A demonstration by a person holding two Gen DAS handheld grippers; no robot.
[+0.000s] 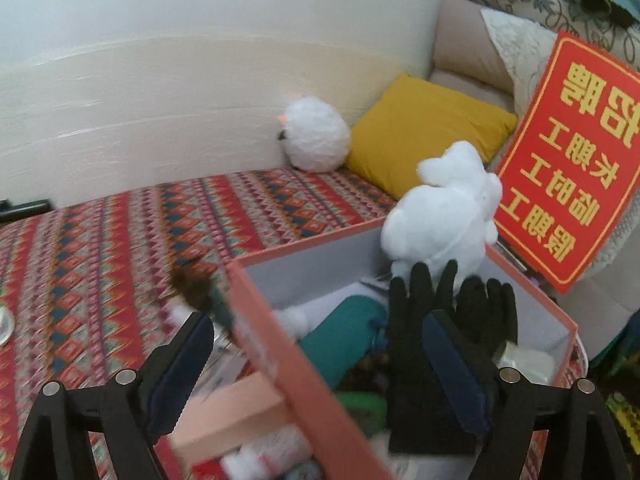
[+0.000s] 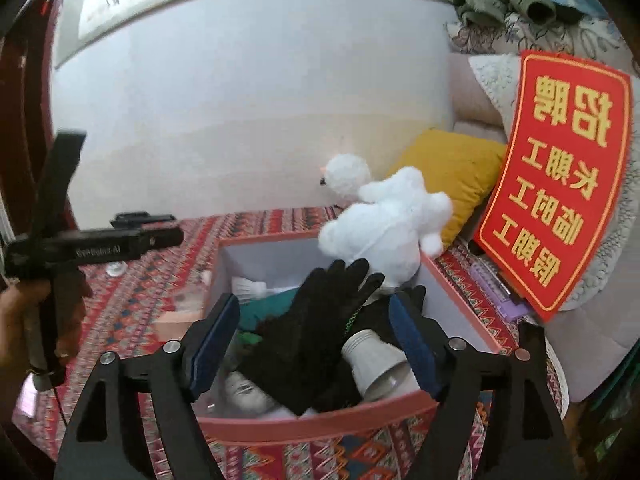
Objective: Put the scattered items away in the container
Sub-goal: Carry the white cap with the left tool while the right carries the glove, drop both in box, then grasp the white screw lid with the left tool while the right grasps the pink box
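A pink box [image 1: 304, 360] [image 2: 320, 424] stands on the patterned cloth [image 1: 100, 260]. Black gloves [image 1: 420, 320] [image 2: 320, 312] lie on top of its contents, beside a teal item [image 1: 344, 332] and a white bulb-shaped piece [image 2: 376, 364]. A white plush [image 1: 444, 212] [image 2: 384, 224] rests on the box's far corner. My left gripper [image 1: 320, 368] is open and straddles the box's near wall, its right finger against the gloves. My right gripper [image 2: 314, 342] is open above the box, with the gloves lying loose between its fingers. Outside the box lie a brown feathery item [image 1: 196, 288] and a pink block [image 1: 228, 416].
A round white plush [image 1: 314, 136] and a yellow cushion [image 1: 424, 128] sit against the wall behind. A red sign [image 1: 568, 160] [image 2: 556, 176] leans at the right. A person's hand [image 2: 20, 320] holds the left gripper's handle at the left edge.
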